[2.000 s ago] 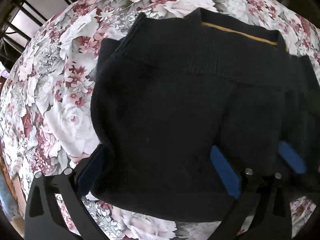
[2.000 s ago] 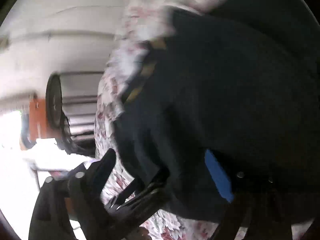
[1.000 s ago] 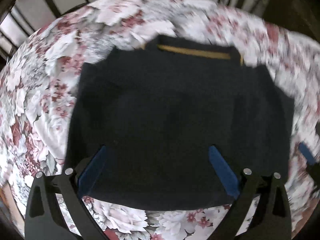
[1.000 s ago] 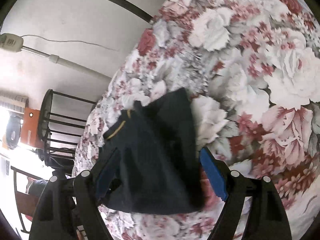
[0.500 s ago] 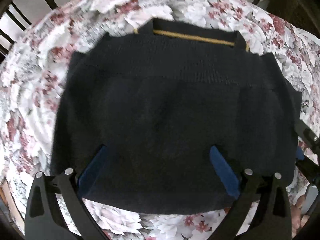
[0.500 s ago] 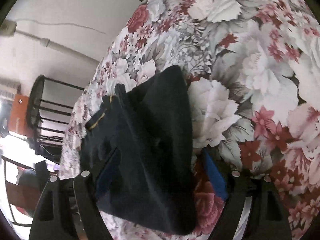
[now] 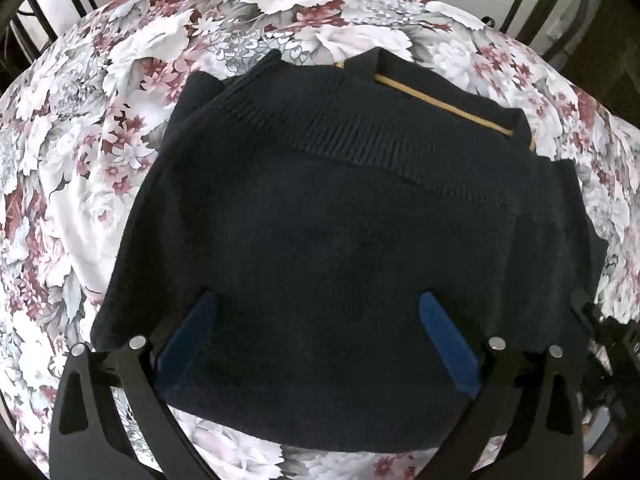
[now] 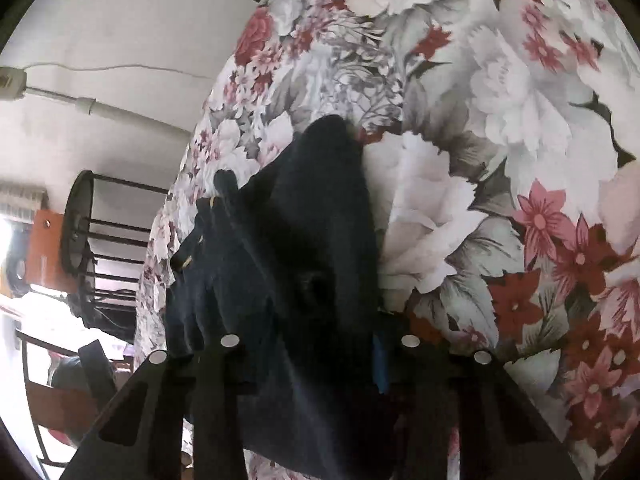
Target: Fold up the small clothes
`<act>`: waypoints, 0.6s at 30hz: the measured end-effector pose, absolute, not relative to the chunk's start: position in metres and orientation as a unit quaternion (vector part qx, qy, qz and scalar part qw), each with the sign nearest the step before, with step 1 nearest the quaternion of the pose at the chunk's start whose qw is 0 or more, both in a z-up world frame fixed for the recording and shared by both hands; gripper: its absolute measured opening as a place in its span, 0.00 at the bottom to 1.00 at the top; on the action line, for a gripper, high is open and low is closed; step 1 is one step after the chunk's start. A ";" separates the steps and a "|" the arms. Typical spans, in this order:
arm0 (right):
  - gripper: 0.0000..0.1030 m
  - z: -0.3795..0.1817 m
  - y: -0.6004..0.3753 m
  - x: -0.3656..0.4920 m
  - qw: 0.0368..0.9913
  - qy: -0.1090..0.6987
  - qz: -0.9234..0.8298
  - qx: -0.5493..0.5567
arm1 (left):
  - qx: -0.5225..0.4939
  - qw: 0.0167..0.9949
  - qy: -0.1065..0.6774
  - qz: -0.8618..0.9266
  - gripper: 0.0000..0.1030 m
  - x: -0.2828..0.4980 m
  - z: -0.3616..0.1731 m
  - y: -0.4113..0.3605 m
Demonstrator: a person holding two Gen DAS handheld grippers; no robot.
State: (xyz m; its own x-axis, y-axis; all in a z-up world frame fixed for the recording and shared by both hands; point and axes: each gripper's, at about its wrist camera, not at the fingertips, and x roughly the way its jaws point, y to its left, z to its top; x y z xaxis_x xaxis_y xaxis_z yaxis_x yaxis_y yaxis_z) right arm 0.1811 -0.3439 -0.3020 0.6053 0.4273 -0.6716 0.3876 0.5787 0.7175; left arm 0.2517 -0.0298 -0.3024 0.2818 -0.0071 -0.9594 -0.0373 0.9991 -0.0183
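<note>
On the floral-print tablecloth (image 7: pixel 100 152), smooth, white and maroon blooms, lies a dark navy knit sweater (image 7: pixel 340 220), folded to a rough rectangle; ribbed band across it toward 12 o'clock, tan stripe at the neckline toward 1; left gripper (image 7: pixel 318 320) hangs over its near hem, blue pads spread wide apart, nothing pinched; right gripper (image 8: pixel 320 344) jaws closing with the sweater's side edge bunched between them, thick soft folds; whether the pads press yet cannot be told; black metal chair frames past the table at 11.

Soft daylight; fisheye edges perhaps blurred.
</note>
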 end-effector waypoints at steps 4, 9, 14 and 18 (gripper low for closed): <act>0.73 -0.296 -0.329 0.191 0.793 0.448 0.028 0.412 | 0.019 0.802 0.597 0.010 0.96 0.256 -0.300 -0.043; 0.76 -0.283 -0.299 0.203 0.823 0.465 0.032 0.324 | 0.020 0.796 0.605 0.008 0.96 0.263 -0.303 -0.046; 0.31 -0.287 -0.323 0.193 0.789 0.459 -0.002 0.409 | 0.017 0.795 0.606 0.007 0.96 0.268 -0.301 -0.038; 0.27 -0.278 -0.322 0.191 0.782 0.456 0.006 0.425 | 0.028 0.799 0.600 0.025 0.96 0.283 -0.299 -0.022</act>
